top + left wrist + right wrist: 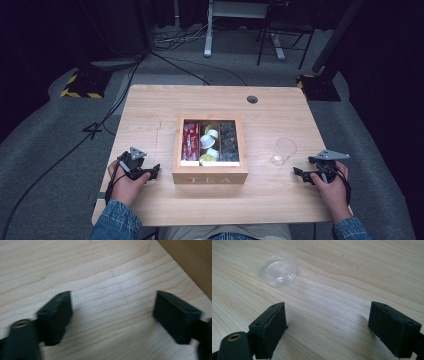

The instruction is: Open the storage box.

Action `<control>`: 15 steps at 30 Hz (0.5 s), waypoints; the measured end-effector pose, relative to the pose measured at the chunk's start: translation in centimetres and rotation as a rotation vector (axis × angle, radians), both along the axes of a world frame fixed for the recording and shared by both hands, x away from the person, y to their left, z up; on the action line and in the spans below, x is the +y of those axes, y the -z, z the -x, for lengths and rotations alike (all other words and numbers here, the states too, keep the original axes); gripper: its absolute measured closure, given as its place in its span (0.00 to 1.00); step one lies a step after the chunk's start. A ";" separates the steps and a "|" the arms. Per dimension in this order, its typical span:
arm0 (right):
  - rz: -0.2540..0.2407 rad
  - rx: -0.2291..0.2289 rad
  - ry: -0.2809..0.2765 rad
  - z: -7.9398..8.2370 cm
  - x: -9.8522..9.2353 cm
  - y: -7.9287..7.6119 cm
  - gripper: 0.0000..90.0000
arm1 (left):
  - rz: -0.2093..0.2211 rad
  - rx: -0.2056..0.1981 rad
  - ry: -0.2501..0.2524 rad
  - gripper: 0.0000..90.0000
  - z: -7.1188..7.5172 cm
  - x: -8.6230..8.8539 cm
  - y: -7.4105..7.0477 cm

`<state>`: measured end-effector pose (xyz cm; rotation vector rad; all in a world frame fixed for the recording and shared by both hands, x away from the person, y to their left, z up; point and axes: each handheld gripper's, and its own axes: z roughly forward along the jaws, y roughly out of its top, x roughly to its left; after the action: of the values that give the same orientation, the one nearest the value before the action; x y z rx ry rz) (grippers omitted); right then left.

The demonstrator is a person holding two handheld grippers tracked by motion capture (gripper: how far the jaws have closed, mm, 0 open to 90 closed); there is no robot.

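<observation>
Wood table (150,120), grey carpet (45,150), dark room

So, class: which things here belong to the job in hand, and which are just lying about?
In the job:
- tea box
- clear plastic cup
- left gripper, open
- right gripper, open

Lying about:
- cables on the floor
- yellow-striped stand feet

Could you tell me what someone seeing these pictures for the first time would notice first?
Most likely the wooden tea box at the middle of the table, with red packets, pale capsules and dark sachets in its three compartments. To its right stands an empty clear plastic cup. The left gripper and right gripper rest at either side, jaws open with nothing between them.
</observation>
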<state>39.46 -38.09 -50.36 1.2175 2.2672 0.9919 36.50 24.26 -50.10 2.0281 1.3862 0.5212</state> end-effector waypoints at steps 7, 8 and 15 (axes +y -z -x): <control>0.000 0.000 0.000 0.0 0.0 0.0 0.16 | 0.004 -0.017 0.003 0.23 0.4 0.3 -2.0; 0.001 0.000 0.000 0.0 0.0 0.0 0.16 | 0.007 -0.019 0.010 0.23 0.5 0.3 -2.4; 0.000 0.000 0.000 0.0 0.0 0.0 0.16 | 0.021 -0.031 0.045 0.26 0.9 0.1 -4.4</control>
<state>39.46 -38.09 -50.36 1.2173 2.2669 0.9920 35.56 24.33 -45.70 2.0212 1.3188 0.5145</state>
